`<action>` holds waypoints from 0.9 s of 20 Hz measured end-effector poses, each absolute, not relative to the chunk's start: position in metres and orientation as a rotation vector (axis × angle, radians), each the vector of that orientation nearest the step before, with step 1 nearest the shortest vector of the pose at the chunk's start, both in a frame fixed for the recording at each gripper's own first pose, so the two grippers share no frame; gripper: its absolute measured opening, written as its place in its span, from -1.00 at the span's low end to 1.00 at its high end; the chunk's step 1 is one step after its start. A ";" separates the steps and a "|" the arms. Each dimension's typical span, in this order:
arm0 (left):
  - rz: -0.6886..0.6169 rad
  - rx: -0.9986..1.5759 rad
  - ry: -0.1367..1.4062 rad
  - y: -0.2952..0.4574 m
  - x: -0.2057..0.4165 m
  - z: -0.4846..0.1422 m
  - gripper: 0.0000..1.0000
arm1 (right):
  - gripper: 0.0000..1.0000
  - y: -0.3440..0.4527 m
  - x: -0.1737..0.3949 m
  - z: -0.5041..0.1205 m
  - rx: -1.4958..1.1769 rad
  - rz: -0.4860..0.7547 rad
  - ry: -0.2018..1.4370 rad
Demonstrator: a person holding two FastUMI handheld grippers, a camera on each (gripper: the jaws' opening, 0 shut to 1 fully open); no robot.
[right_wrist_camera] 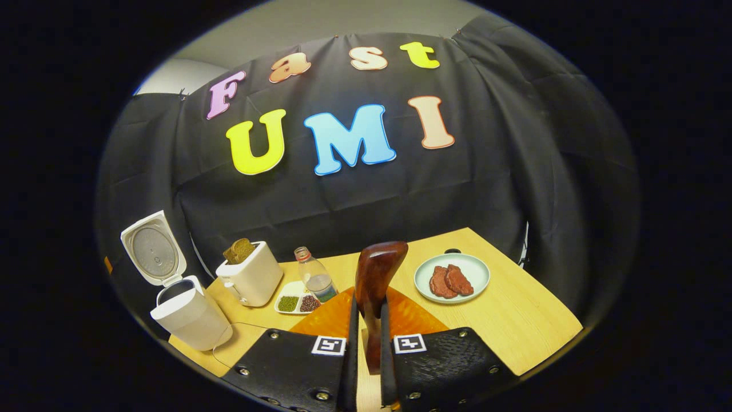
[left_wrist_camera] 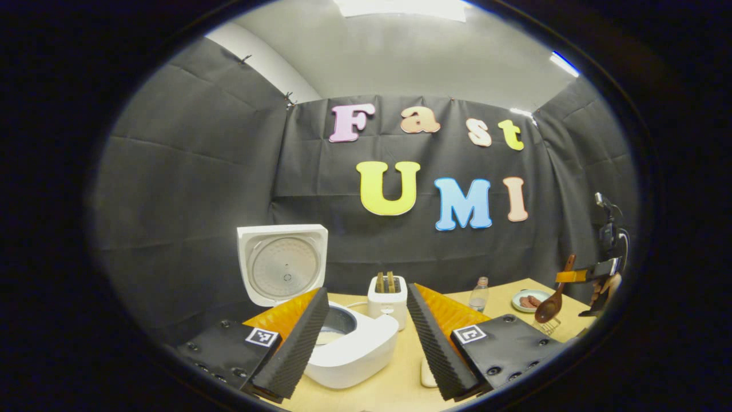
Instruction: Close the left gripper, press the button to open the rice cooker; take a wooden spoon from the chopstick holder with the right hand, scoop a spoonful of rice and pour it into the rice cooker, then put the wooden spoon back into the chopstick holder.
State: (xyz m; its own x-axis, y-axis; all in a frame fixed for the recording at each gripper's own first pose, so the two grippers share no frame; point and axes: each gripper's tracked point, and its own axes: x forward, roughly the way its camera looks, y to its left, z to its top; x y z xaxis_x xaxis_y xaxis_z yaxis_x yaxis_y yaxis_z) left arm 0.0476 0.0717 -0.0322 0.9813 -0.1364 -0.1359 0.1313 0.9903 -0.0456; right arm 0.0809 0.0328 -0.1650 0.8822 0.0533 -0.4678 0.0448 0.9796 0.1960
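Note:
The white rice cooker (left_wrist_camera: 357, 349) stands with its lid (left_wrist_camera: 283, 264) raised, just beyond my left gripper (left_wrist_camera: 367, 293), which is open with nothing between its fingers. Far right in the left gripper view, the right gripper (left_wrist_camera: 589, 272) holds the wooden spoon (left_wrist_camera: 550, 308) bowl-down above a wire chopstick holder (left_wrist_camera: 549, 326). In the right gripper view, my right gripper (right_wrist_camera: 369, 306) is shut on the spoon's handle, and the spoon's bowl (right_wrist_camera: 378, 269) sticks up ahead. The cooker (right_wrist_camera: 191, 320) sits at the far left there, lid (right_wrist_camera: 151, 247) up.
On the wooden table (right_wrist_camera: 514, 320) stand a white toaster (right_wrist_camera: 251, 277) with bread, a clear bottle (right_wrist_camera: 314, 277), a small divided tray (right_wrist_camera: 297, 303) of beans, and a plate (right_wrist_camera: 477, 269) with meat slices. The booth's cloth wall closes the back and sides.

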 end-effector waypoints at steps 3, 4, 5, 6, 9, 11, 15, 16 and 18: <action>-0.126 -0.038 0.148 0.071 0.047 -0.036 0.93 | -0.67 0.018 0.075 -0.173 0.230 -0.024 0.494; -0.125 -0.038 0.152 0.071 0.046 -0.036 0.92 | -0.67 0.012 0.076 -0.173 0.235 -0.039 0.489; -0.121 -0.037 0.154 0.072 0.046 -0.036 0.92 | -0.67 0.006 0.076 -0.173 0.239 -0.052 0.481; -0.118 -0.036 0.153 0.072 0.045 -0.035 0.92 | -0.67 0.004 0.075 -0.177 0.239 -0.057 0.491; -0.121 -0.031 0.155 0.067 0.047 -0.036 0.92 | -0.67 0.005 0.070 -0.195 0.250 -0.051 0.539; -0.126 -0.024 0.157 0.062 0.049 -0.036 0.92 | -0.67 0.007 0.069 -0.208 0.275 -0.053 0.567; -0.139 -0.019 0.159 0.054 0.052 -0.037 0.90 | -0.67 0.007 0.063 -0.231 0.292 -0.055 0.628; -0.141 -0.020 0.159 0.052 0.053 -0.036 0.90 | -0.67 0.007 0.063 -0.236 0.302 -0.055 0.642; -0.139 -0.020 0.153 0.051 0.057 -0.033 0.92 | -0.67 0.002 0.061 -0.244 0.326 -0.060 0.668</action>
